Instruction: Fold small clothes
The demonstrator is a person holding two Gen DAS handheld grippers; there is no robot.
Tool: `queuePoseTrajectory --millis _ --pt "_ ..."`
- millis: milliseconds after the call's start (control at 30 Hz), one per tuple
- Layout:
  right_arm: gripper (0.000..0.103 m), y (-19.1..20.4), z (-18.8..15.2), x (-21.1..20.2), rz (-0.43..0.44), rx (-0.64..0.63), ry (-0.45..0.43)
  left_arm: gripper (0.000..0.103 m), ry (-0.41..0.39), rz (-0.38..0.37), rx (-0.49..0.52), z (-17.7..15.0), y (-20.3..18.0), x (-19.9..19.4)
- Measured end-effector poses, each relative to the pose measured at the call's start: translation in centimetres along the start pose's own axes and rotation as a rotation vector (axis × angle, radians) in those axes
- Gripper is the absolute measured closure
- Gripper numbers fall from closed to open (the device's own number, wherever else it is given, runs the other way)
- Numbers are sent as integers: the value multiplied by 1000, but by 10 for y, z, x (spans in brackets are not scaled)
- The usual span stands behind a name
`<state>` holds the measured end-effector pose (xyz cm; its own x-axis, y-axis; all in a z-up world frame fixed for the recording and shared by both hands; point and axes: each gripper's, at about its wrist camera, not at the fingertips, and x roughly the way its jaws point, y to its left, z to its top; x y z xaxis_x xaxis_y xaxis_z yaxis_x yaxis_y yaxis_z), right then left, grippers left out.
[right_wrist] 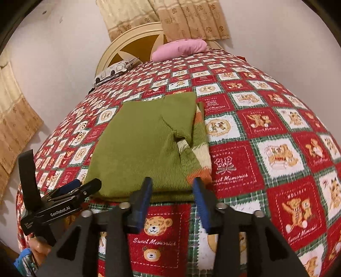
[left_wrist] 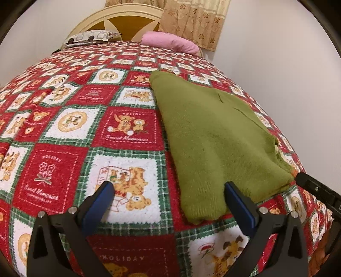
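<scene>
A small green knit sweater [left_wrist: 215, 136] lies folded on the bed; in the right wrist view [right_wrist: 140, 144] its striped orange, cream and green sleeve [right_wrist: 201, 149] shows along its right side. My left gripper [left_wrist: 168, 187] is open and empty, just in front of the sweater's near left corner, its right finger [left_wrist: 240, 200] at the edge. My right gripper [right_wrist: 172, 185] is open and empty at the sweater's near edge, by the orange cuff. The left gripper also shows in the right wrist view [right_wrist: 78, 187], at the sweater's left corner.
The bed has a red, green and white teddy-bear patchwork cover [left_wrist: 85, 132]. A pink pillow [left_wrist: 170, 42], a patterned pillow [left_wrist: 91, 37] and a cream headboard [left_wrist: 119, 19] are at the far end. Beige curtains [right_wrist: 191, 19] hang behind. White walls flank the bed.
</scene>
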<state>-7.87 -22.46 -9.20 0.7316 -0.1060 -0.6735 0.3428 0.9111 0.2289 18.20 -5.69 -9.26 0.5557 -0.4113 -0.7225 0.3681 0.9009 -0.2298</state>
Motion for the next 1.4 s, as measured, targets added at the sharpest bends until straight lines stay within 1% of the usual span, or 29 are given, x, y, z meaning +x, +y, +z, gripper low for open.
queuePoseTrajectory --millis 100,167,200,233,333,433,500,533,567,600,700,800,867,933,1000,1067,1100,1167,1200,1233,1267,1300,1333,1367,1400 --pt "58 -4 -3 1 3 7 15 0 16 15 15 -2 0 -6" --pt "58 -8 -3 1 2 7 22 4 23 -2 40 -2 0 -14" --pt "58 -11 -3 0 -2 7 25 7 19 -20 52 -1 1 -20" --pt "58 -14 -2 0 -4 10 27 8 7 -32 58 1 3 -26" --pt "57 -26 2 -1 0 30 28 8 -38 -61 37 16 13 -39" --pt "57 -39 15 1 -1 64 21 8 -54 -96 -17 40 24 -36" --pt "54 -47 30 3 25 97 5 9 -56 -114 -84 58 32 -28" --pt "47 -52 38 6 56 123 -3 9 -52 -143 -122 67 36 -22" --pt "42 -55 46 9 83 147 -8 9 -42 -172 -164 75 40 -13" --pt "36 -61 54 15 115 181 -16 9 -25 -183 -201 83 42 -2" --pt "36 -74 76 40 180 249 -11 9 24 -228 -242 100 42 26" --pt "36 -81 97 77 233 275 43 16 78 -235 -228 111 31 59" --pt "36 -82 105 103 222 254 84 16 124 -240 -221 109 25 80" --pt "36 -82 107 123 228 222 114 16 148 -272 -237 103 23 94" --pt "36 -78 106 146 250 193 167 16 111 -282 -226 99 21 96" --pt "36 -73 110 152 280 169 147 16 108 -285 -196 100 17 98" --pt "35 -71 112 156 296 160 157 16 107 -289 -180 101 15 100" --pt "34 -66 115 165 295 140 173 17 103 -288 -160 104 13 102" --pt "36 -63 116 167 290 121 174 21 97 -285 -154 104 12 104" --pt "47 -59 116 167 280 99 173 28 92 -279 -142 104 10 105" --pt "54 -56 116 168 261 71 169 33 90 -279 -130 104 9 105" --pt "63 -53 114 168 261 59 168 39 89 -277 -119 104 7 105" --pt "69 -51 113 166 260 61 162 45 85 -271 -106 104 5 104" --pt "71 -48 112 162 240 56 145 47 81 -267 -94 104 3 102" --pt "74 -43 112 160 214 41 130 52 72 -257 -79 104 1 99"
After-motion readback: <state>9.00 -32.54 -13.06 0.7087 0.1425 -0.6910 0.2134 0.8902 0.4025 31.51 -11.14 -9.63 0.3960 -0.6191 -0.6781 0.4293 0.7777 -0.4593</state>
